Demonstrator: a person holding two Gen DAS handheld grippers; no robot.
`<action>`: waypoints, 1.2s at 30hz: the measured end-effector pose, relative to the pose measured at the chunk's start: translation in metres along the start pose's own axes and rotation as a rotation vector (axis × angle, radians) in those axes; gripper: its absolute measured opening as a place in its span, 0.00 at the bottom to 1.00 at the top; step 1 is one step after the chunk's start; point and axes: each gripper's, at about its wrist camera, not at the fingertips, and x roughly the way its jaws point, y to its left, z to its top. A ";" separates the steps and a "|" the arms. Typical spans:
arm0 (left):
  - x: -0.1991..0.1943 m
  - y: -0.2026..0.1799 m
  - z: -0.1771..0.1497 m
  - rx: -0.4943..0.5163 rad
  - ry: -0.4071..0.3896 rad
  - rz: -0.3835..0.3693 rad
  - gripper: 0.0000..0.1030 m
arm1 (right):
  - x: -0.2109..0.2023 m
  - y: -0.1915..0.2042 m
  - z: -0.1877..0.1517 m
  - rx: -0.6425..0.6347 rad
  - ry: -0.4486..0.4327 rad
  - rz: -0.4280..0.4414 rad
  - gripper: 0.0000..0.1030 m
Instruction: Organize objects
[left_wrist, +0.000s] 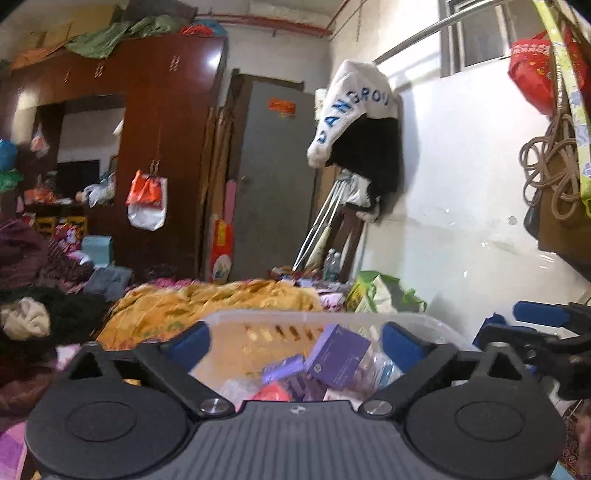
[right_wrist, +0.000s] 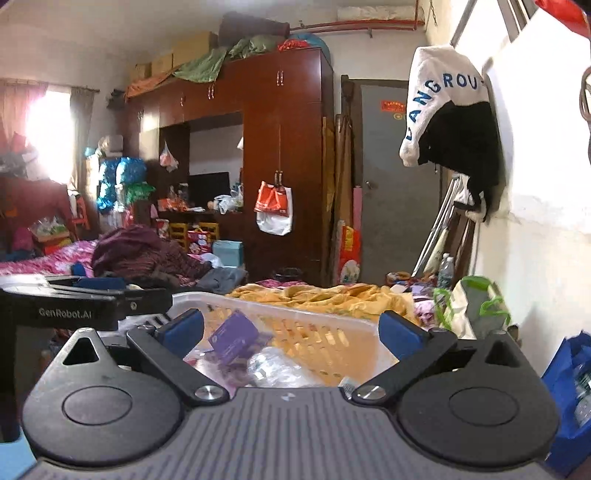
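Translucent white plastic forms the slatted storage basket (left_wrist: 413, 320) that sits in front of both tools, near the rumpled yellow-orange blanket (left_wrist: 207, 302) on the bed. Inside it lie a purple cardboard box (left_wrist: 338, 356), smaller purple packets (left_wrist: 282, 371), something red (left_wrist: 273, 392) and a crumpled clear plastic bottle (right_wrist: 275, 365), so much of the sorting looks done. The left gripper (left_wrist: 295, 341) has its blue-padded fingers spread wide with nothing between them, and the right gripper (right_wrist: 291, 328) likewise stands fully apart and empty; both hang above the basket's near rim. More clutter remains: small packets and bottles (right_wrist: 445, 271) at the bed's far edge by the white wall, so I judge further collecting is left.
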 end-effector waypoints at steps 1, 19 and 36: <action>-0.001 -0.001 0.000 -0.002 0.021 0.008 1.00 | 0.000 -0.001 0.001 0.009 0.014 -0.007 1.00; -0.020 -0.023 -0.019 0.079 0.069 0.039 1.00 | -0.015 -0.007 -0.016 0.016 0.051 -0.069 1.00; -0.028 -0.032 -0.026 0.100 0.087 0.049 1.00 | -0.019 0.000 -0.026 -0.005 0.075 -0.090 1.00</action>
